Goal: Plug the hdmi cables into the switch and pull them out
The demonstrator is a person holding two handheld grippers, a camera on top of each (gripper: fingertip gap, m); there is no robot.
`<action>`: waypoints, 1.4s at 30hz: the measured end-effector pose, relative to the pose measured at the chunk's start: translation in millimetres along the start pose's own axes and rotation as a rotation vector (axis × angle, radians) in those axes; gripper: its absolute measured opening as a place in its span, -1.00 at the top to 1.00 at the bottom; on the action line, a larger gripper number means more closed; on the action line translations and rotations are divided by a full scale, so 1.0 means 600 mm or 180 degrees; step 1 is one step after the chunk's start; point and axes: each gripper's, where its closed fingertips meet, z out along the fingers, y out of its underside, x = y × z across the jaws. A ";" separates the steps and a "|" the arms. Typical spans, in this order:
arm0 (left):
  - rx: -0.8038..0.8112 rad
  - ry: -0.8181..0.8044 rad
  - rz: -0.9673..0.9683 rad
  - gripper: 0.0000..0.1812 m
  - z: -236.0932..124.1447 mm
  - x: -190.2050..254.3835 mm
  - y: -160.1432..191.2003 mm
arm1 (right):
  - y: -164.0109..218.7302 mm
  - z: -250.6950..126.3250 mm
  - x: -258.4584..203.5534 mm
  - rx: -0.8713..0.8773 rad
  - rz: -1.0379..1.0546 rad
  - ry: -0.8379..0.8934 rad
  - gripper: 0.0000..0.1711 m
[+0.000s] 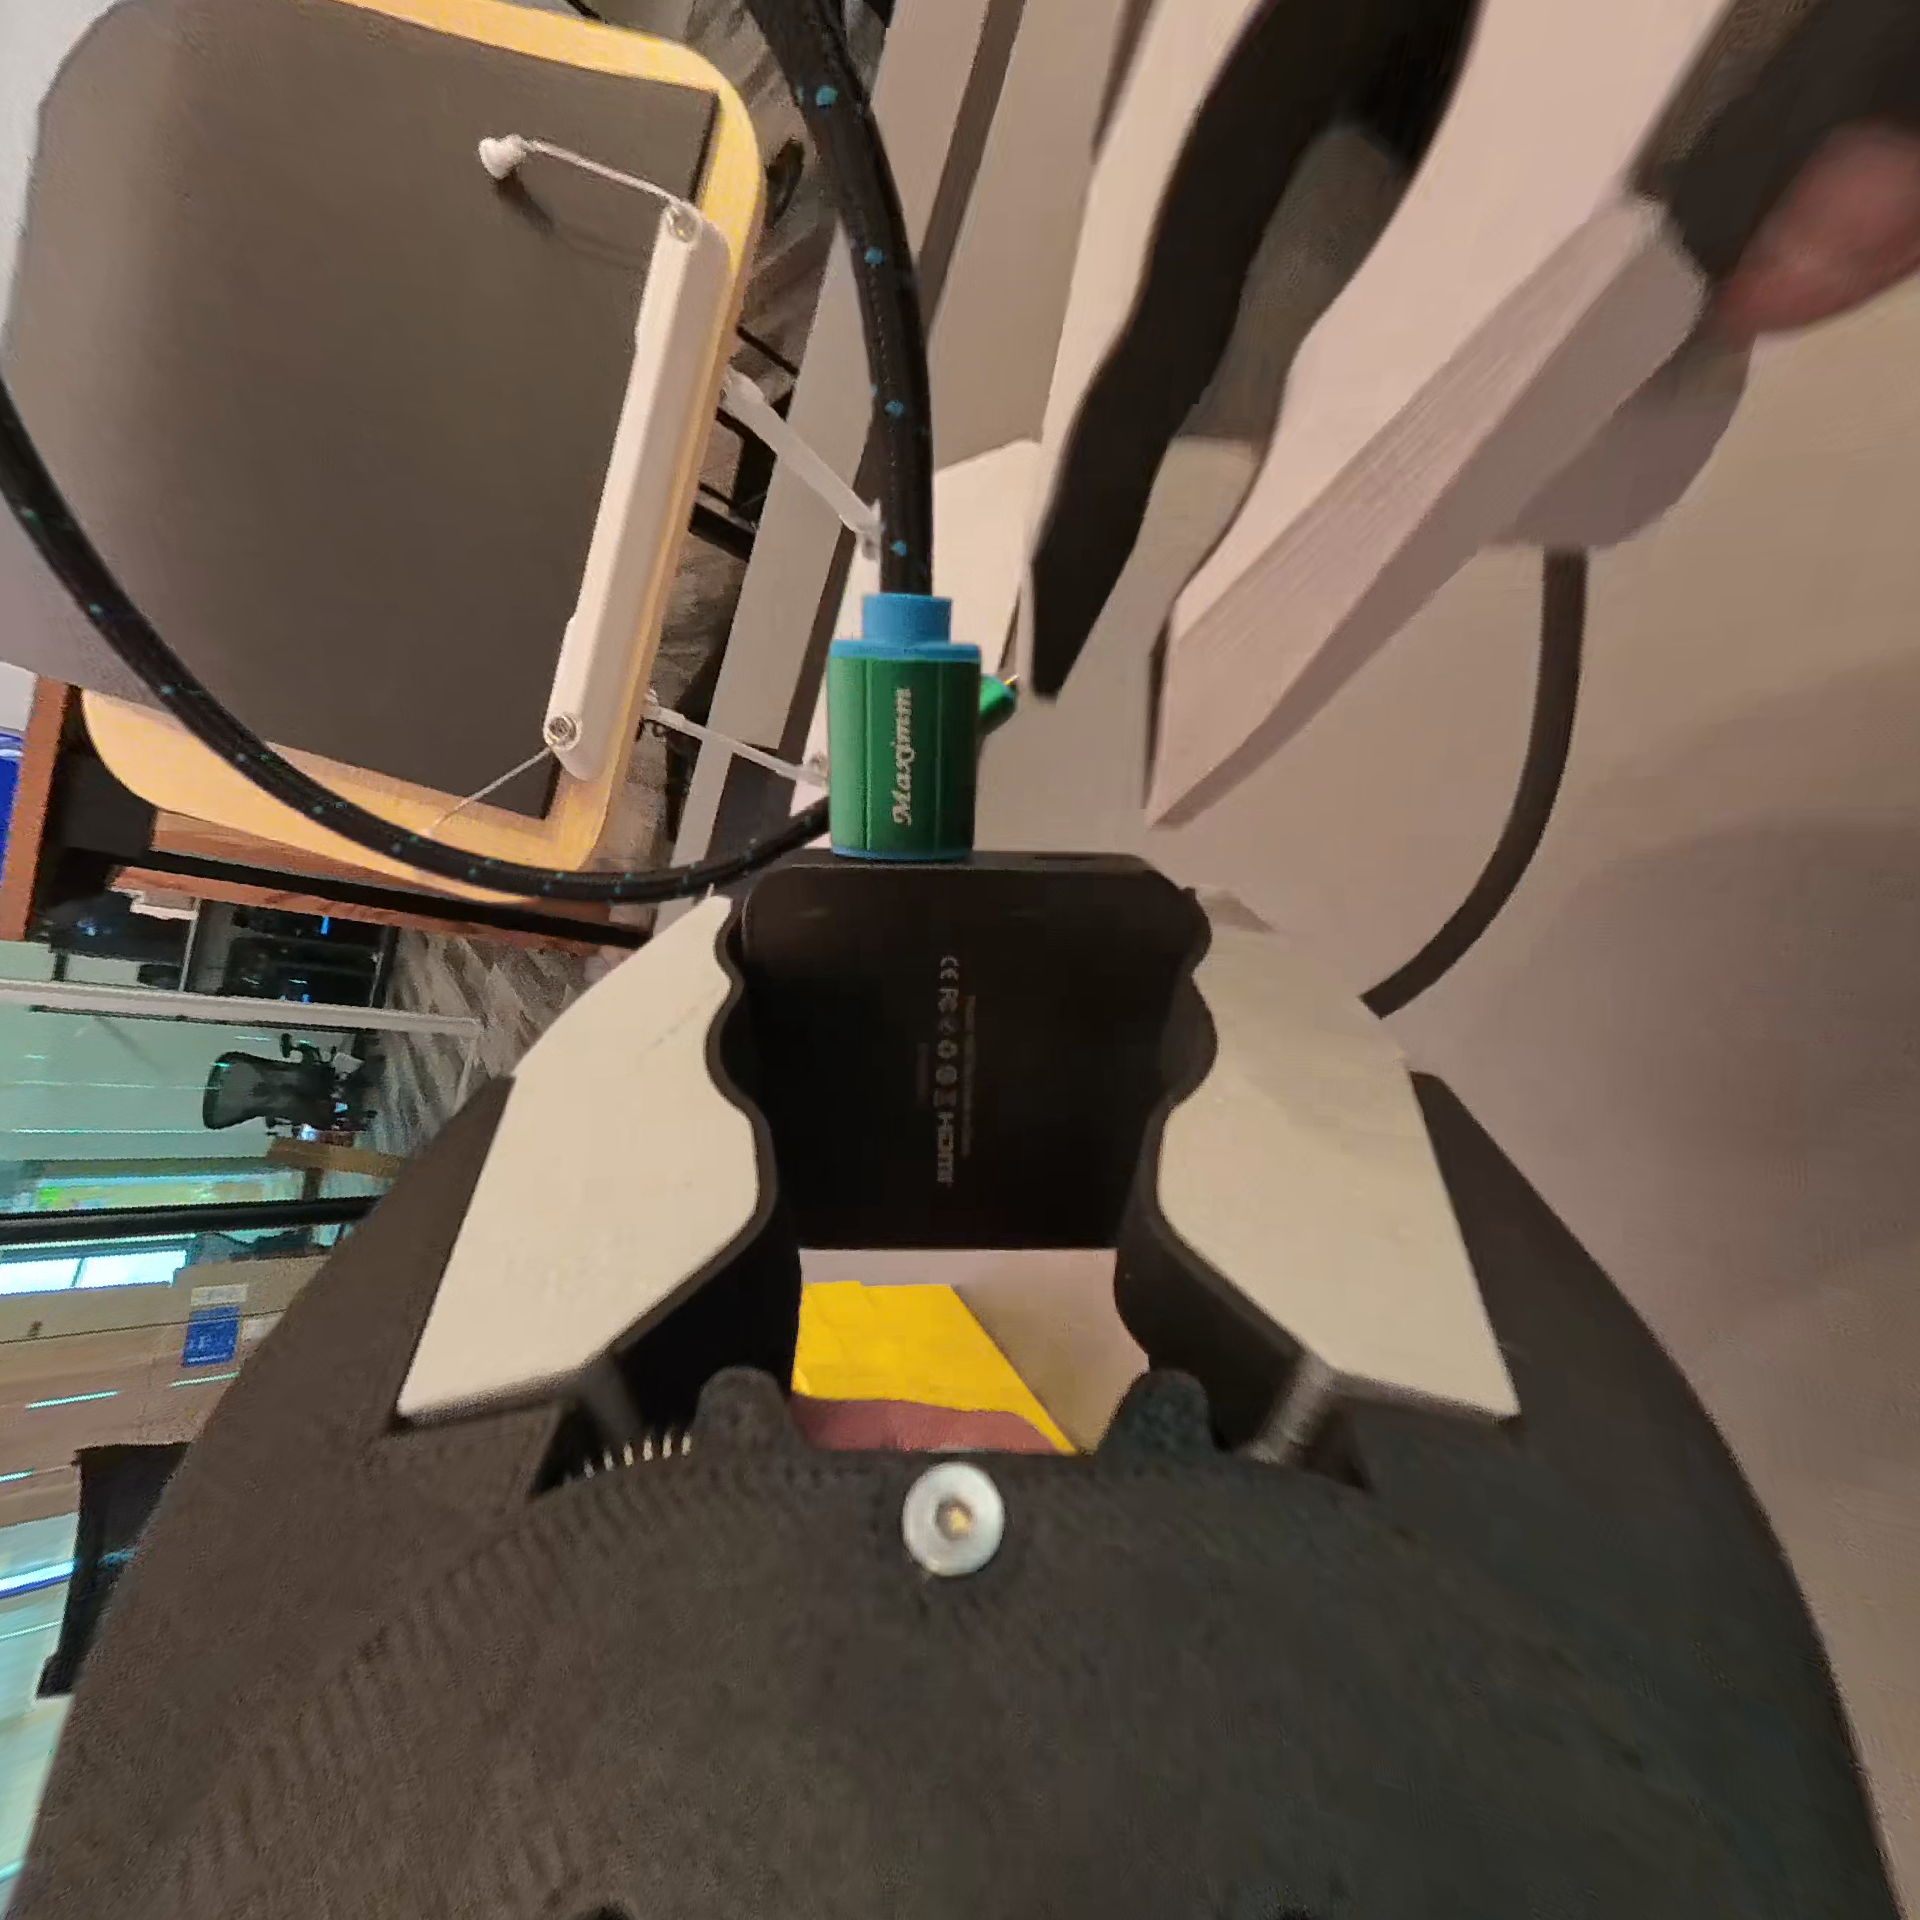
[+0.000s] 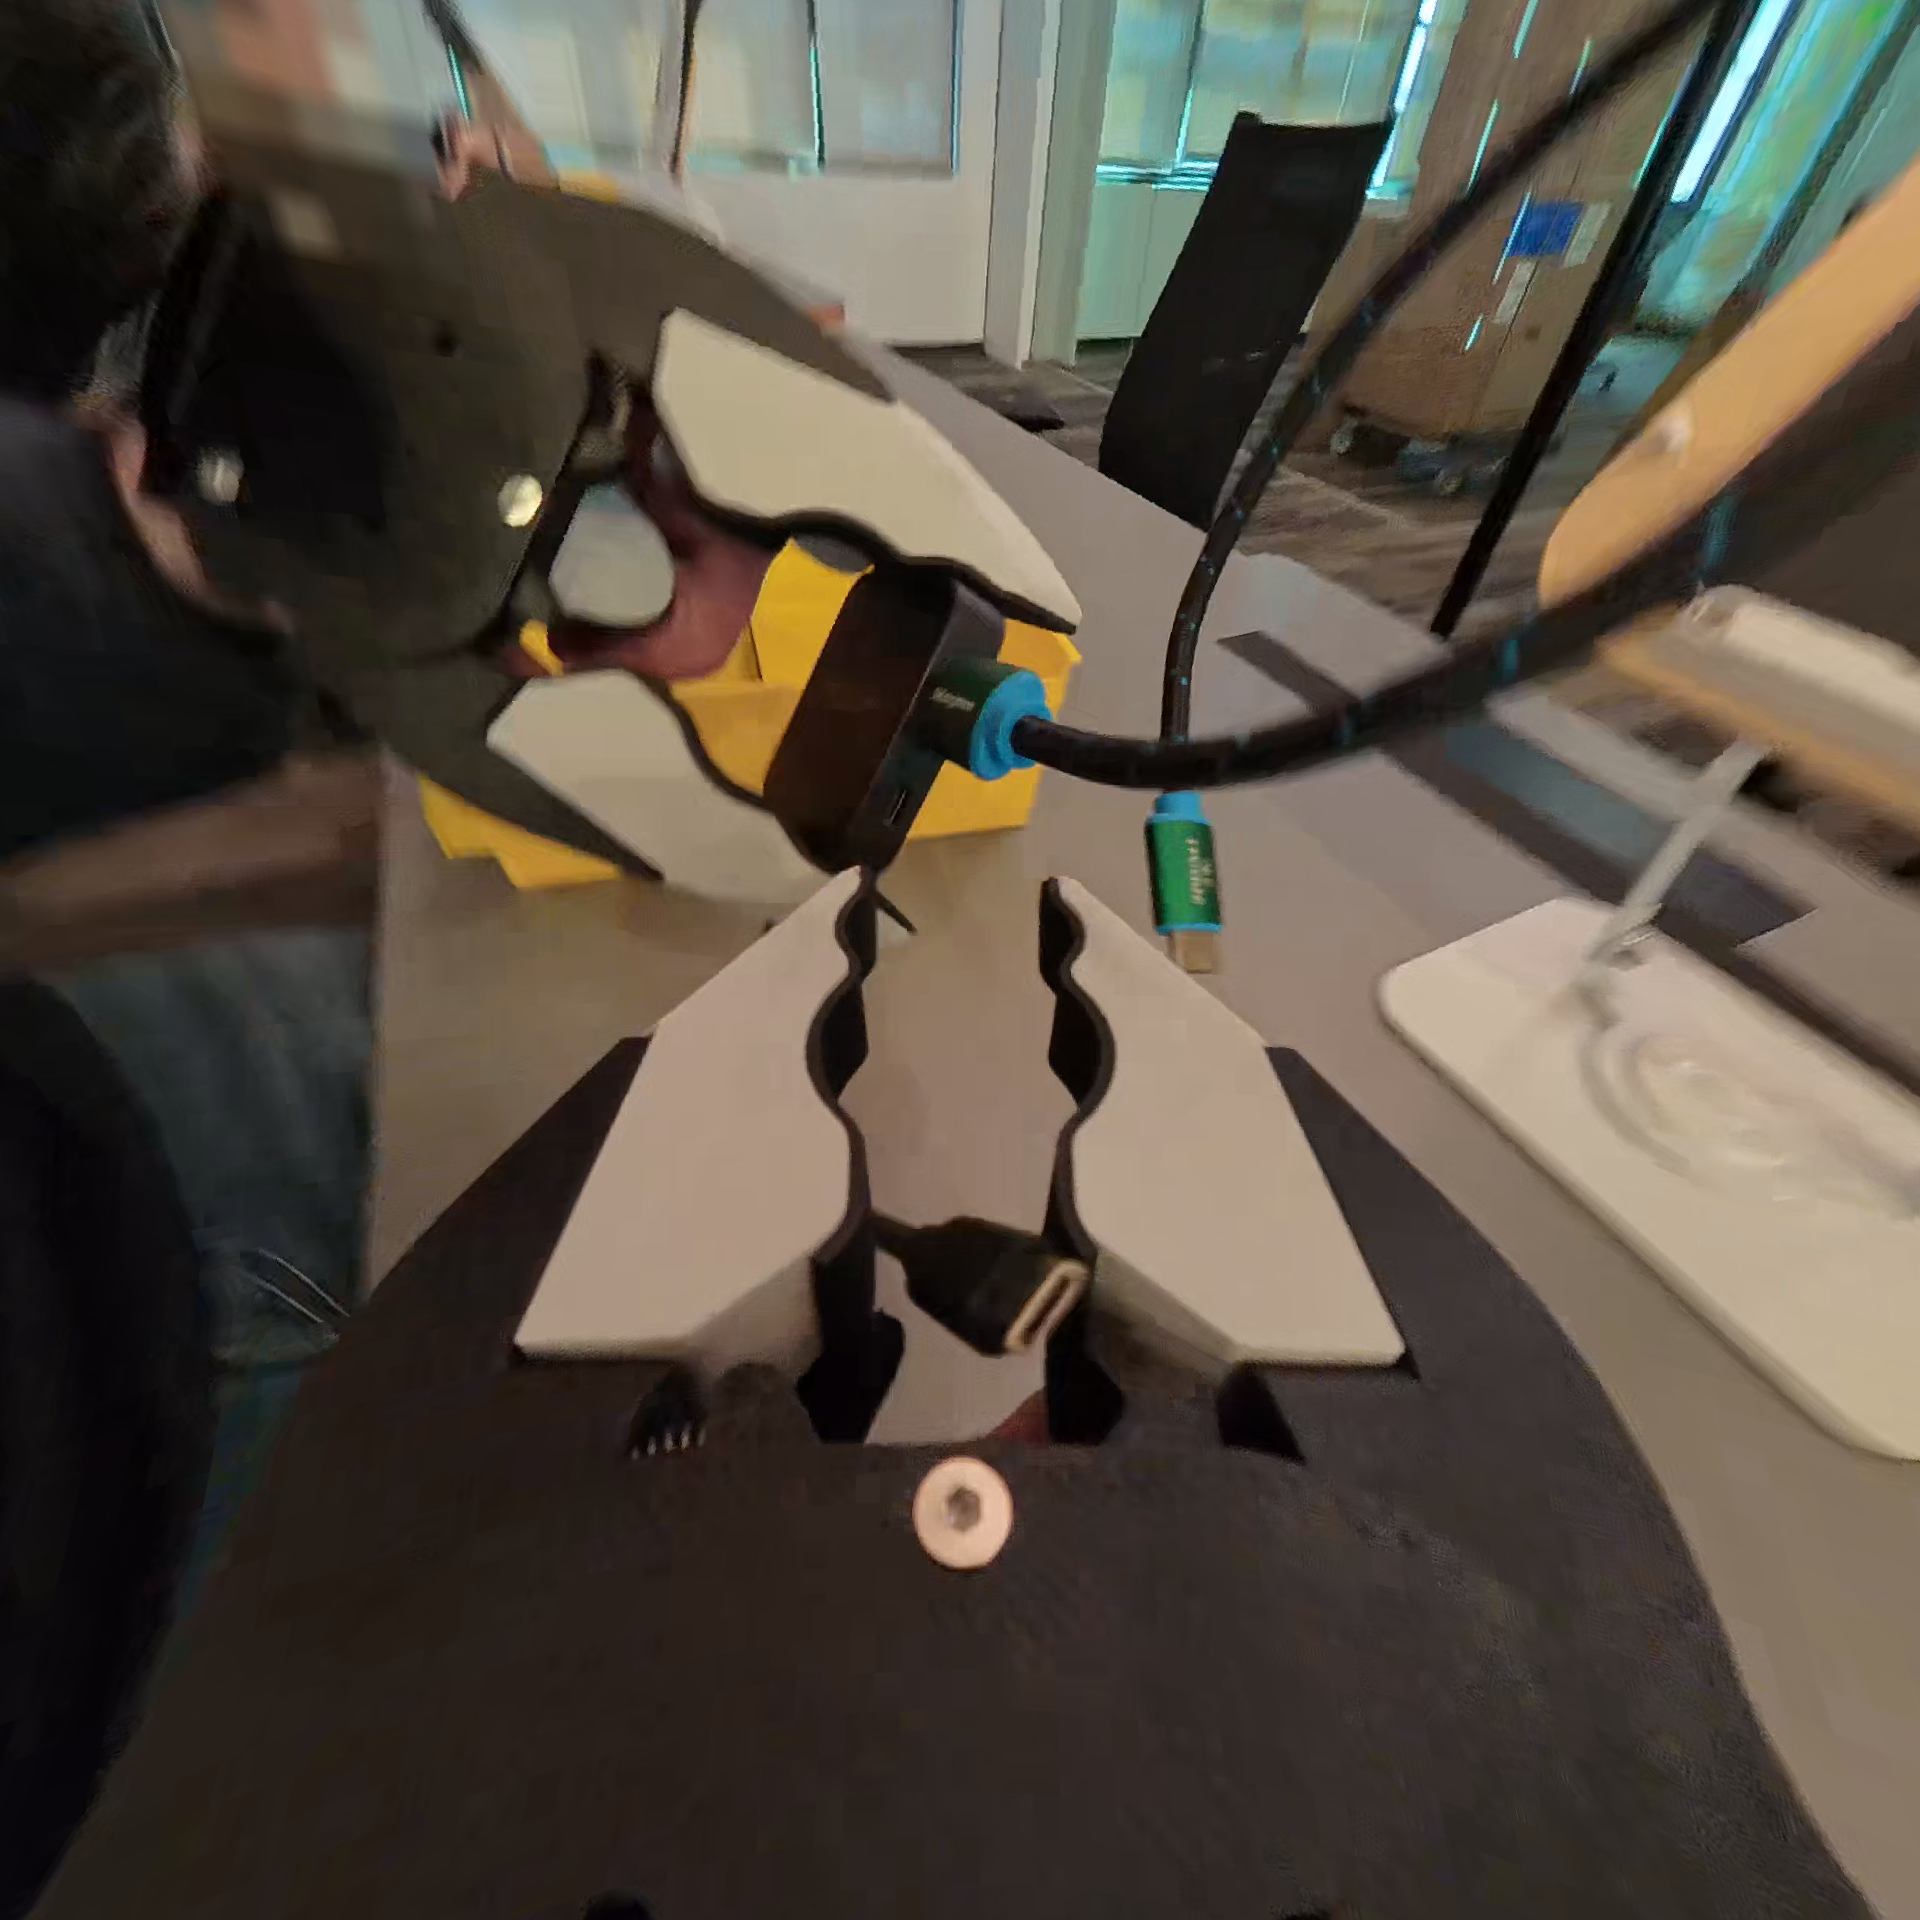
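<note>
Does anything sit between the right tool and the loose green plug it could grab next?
Nothing visible does. The loose green plug hangs just right of the open right tool, with only table showing between them. The inserted plug's braided cable crosses just above it and might get brushed.

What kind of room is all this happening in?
Most likely an office or workshop space. There is a long grey table, a black office chair beyond it, and glass partitions at the back. A mesh desk chair shows in the left wrist view too.
</note>
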 end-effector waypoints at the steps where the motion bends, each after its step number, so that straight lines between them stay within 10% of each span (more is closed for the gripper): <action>1: -0.0063 0.0022 0.0052 0.17 0.000 -0.001 0.005 | -0.001 -0.009 0.000 -0.0074 -0.0316 0.0061 0.69; 16: -0.0054 0.1082 0.0111 0.19 -0.024 0.069 0.016 | -0.025 -0.022 -0.026 -0.0165 -0.2813 0.0218 0.60; 23: 0.0209 0.1179 -0.0220 0.17 -0.034 0.052 0.007 | -0.056 -0.117 -0.044 0.0257 -0.1961 -0.0439 0.71; 30: 0.0443 0.1415 -0.0293 0.17 -0.049 0.071 -0.030 | -0.026 -0.064 -0.047 0.0379 -0.1595 -0.0598 0.38; 42: 0.0511 0.1793 -0.0210 0.17 -0.056 0.118 -0.028 | -0.015 -0.022 -0.089 0.0414 -0.1689 -0.0956 0.78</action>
